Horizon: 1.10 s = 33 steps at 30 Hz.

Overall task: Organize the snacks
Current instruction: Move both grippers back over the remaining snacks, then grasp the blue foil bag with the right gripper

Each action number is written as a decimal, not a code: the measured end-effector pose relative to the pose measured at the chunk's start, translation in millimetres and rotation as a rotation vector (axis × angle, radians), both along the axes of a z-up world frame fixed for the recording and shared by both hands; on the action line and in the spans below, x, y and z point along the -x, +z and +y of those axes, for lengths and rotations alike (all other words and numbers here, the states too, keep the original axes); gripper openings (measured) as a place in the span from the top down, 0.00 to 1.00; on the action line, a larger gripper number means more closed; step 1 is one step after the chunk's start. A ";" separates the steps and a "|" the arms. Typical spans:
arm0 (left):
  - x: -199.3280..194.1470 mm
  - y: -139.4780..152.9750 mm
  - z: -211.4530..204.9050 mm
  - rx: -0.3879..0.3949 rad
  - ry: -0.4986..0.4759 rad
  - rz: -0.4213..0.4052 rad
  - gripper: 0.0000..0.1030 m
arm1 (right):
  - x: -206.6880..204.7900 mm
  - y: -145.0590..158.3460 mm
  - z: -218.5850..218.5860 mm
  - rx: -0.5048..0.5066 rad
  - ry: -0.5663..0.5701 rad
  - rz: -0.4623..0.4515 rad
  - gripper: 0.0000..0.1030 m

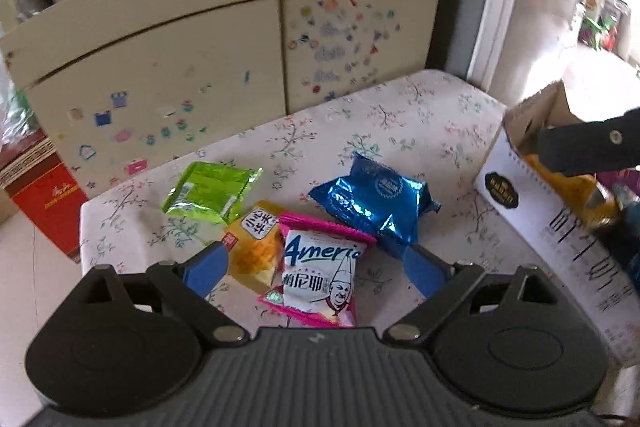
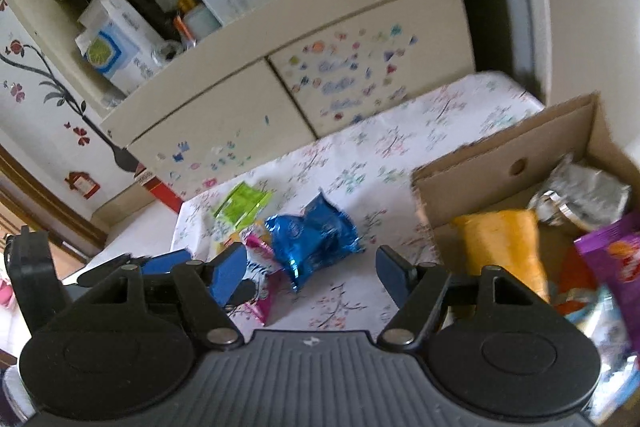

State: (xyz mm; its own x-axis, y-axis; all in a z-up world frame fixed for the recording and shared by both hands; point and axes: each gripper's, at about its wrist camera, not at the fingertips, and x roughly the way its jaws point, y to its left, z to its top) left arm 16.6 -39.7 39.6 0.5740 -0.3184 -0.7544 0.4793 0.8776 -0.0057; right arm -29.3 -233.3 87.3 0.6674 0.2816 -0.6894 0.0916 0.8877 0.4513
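On the flowered tablecloth [image 1: 400, 115] four loose packets lie in a cluster, and the cardboard box [image 2: 500, 155] that already holds several snacks stands at the right edge of the table.

Farthest left is the green foil packet [image 1: 210, 193], flat and crinkled, with crimped seams at its ends. Just right of it and nearer, the small yellow packet [image 1: 256, 247] lies partly under the pink-edged white packet [image 1: 320, 275], a glossy pillow bag printed with a chef's face. Right of that, slightly farther off, sits the blue foil packet [image 1: 376, 203], puffy, shiny and creased.

All four look light, soft and slippery. By my judgement a crimped end seam or a pinch across the flat middle gives the safest hold; a hard squeeze could crush whatever is inside.

The left gripper [image 1: 316, 267] hangs over the pink-edged packet with its blue fingers [image 1: 208, 267] spread wide on either side, pressing on nothing. The right gripper [image 2: 312, 273] is also apart and empty, aimed at the bare cloth just near of the blue packet, with the box to its right.

In the box lie an orange-yellow bag [image 2: 504, 247], a silvery foil bag [image 2: 588, 191] and a purple bag [image 2: 612, 255].
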 end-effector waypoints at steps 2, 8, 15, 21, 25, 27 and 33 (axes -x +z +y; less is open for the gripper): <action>-2.2 -6.6 -4.9 -0.016 -0.031 -0.006 0.09 | -6.9 -6.3 4.1 -0.005 0.005 0.022 0.25; -12.9 -24.7 -9.4 -0.020 -0.045 0.022 0.09 | -24.2 -18.5 12.5 0.009 0.020 0.032 0.23; -23.8 -38.5 -7.1 0.001 -0.018 0.053 0.10 | -49.9 -33.4 21.2 0.020 0.049 0.026 0.22; -27.5 -46.5 -7.5 -0.007 -0.010 0.058 0.10 | -73.8 -48.5 29.2 0.055 0.064 0.051 0.20; -30.5 -48.7 -7.4 -0.005 0.003 0.055 0.10 | -85.6 -58.5 32.6 0.079 0.073 0.070 0.17; -31.9 -49.4 -6.6 -0.003 0.006 0.056 0.11 | -90.3 -65.2 36.1 0.095 0.087 0.086 0.17; -30.6 -51.0 0.5 0.000 0.028 0.058 0.17 | -98.3 -83.2 42.7 0.129 0.098 0.118 0.15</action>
